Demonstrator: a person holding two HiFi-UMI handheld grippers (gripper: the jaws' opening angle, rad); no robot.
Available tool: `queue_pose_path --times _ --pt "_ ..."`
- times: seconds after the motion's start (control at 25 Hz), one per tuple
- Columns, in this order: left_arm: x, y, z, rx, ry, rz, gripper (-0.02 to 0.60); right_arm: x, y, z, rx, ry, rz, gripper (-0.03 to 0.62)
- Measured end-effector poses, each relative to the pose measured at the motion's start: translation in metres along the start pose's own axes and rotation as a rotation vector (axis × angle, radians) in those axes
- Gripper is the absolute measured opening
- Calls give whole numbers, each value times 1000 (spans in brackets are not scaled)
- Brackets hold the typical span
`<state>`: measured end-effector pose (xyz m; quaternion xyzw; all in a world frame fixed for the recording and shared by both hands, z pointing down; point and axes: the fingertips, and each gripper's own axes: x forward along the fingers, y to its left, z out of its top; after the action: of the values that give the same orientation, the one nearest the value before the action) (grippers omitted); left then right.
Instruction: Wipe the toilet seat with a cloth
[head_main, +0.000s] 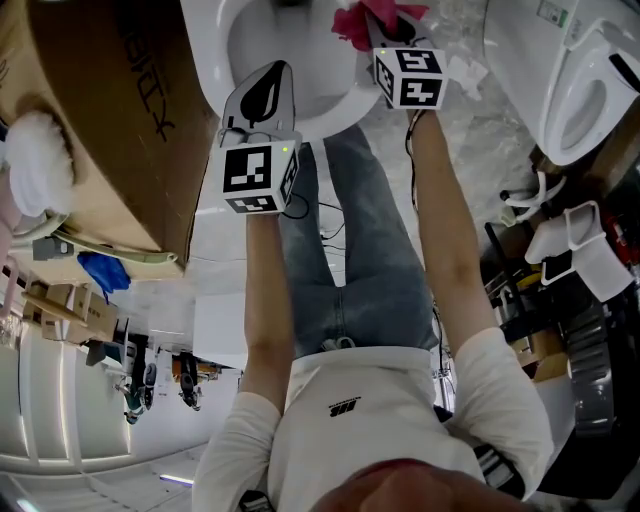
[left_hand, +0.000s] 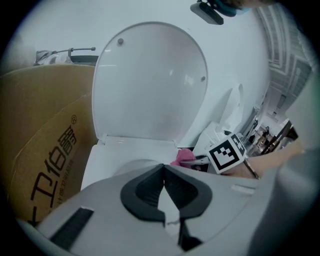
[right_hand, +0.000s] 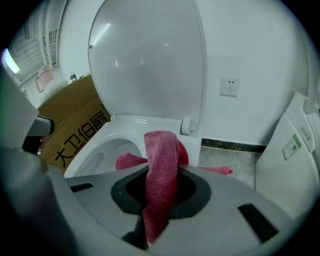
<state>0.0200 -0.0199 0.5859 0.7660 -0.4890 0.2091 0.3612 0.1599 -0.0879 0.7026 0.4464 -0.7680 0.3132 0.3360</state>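
Observation:
A white toilet stands with its lid (left_hand: 150, 85) raised and its seat (head_main: 340, 105) down. My right gripper (head_main: 385, 25) is over the seat's right side, shut on a pink cloth (right_hand: 161, 165) that bunches past the jaws onto the seat (right_hand: 125, 125). My left gripper (head_main: 265, 90) hovers over the seat's front left, shut with nothing between its jaws. In the left gripper view the cloth (left_hand: 181, 157) and the right gripper's marker cube (left_hand: 227, 152) show just beyond the left gripper (left_hand: 164, 187). The right gripper (right_hand: 160, 200) faces the lid (right_hand: 145, 60).
A large cardboard box (head_main: 100, 120) stands close against the toilet's left side. A second white toilet (head_main: 585, 90) and dark clutter sit to the right. The wall behind carries a socket (right_hand: 229, 87). The person's jeans-clad legs (head_main: 350, 260) are in front of the bowl.

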Motion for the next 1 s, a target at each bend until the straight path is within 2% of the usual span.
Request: queue_pose_path --times 0.56,0.76,0.88,1.0 --pt "-25 -27 -11 59 9 -54 11 -39 4 -65 121 65 -63 48" --pt "-39 -33 -11 86 16 -74 11 -59 11 -89 133 132 -100 48" --pt "-54 -39 -9 109 23 -93 11 -84 23 -91 133 127 -115 48" --pt "-73 -47 2 132 25 -117 11 -119 41 -76 125 80 -112 48"
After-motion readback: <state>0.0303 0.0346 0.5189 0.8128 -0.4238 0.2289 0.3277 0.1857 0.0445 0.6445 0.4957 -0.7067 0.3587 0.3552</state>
